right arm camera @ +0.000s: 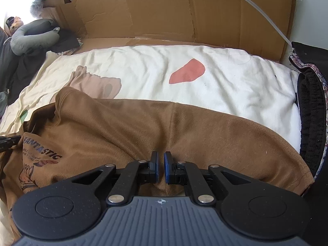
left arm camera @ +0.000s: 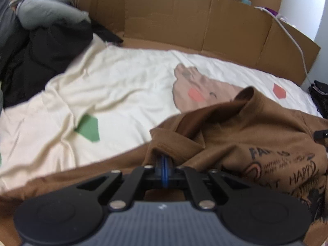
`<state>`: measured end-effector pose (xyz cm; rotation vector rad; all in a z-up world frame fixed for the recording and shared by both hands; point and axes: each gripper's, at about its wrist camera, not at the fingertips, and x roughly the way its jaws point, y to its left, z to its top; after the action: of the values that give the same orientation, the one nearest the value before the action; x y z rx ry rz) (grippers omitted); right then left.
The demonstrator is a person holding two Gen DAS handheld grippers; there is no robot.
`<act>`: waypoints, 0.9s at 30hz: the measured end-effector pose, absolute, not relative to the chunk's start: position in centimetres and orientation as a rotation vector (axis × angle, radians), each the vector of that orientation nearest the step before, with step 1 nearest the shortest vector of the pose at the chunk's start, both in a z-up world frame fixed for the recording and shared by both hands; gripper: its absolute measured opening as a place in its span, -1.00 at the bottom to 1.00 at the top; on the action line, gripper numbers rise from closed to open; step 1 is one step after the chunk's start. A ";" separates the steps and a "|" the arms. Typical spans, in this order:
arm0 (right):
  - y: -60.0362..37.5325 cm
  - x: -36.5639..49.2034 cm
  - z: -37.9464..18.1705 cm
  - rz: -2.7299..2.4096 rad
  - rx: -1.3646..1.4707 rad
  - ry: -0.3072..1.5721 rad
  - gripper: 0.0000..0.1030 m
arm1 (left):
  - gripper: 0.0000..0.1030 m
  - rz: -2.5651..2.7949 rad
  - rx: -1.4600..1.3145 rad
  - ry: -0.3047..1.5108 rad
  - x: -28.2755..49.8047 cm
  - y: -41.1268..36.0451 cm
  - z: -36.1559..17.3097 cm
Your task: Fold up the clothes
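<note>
A brown T-shirt (left arm camera: 256, 127) with dark printed lettering lies crumpled on the cream bedsheet (left arm camera: 123, 78). In the left wrist view, my left gripper (left arm camera: 165, 161) is shut, its blue pads pressed together with a fold of the shirt's edge pinched at the tips. In the right wrist view, the same shirt (right arm camera: 123, 127) spreads wide under my right gripper (right arm camera: 161, 162). Its pads stand almost together, and a raised crease of brown cloth runs up from between them. A black tip of the left gripper (right arm camera: 8, 140) shows at the left edge, by the print.
Cardboard walls (left arm camera: 174, 14) rise along the far side of the bed. A heap of dark clothes (left arm camera: 41, 57) and a grey pillow (left arm camera: 47, 12) lie at the far left. A black fuzzy item (right arm camera: 311, 106) sits at the right edge, with a white cable (right arm camera: 256, 10) above it.
</note>
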<state>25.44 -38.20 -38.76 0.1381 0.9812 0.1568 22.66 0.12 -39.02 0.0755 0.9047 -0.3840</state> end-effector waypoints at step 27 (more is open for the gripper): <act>-38.7 24.6 -38.8 0.153 0.131 0.987 -0.85 | -0.85 -0.478 0.204 0.875 20.9 1.4 -34.3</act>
<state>24.62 -38.75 -38.85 0.1313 0.9869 0.1528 20.94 1.40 -34.28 0.2042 0.8751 -0.4781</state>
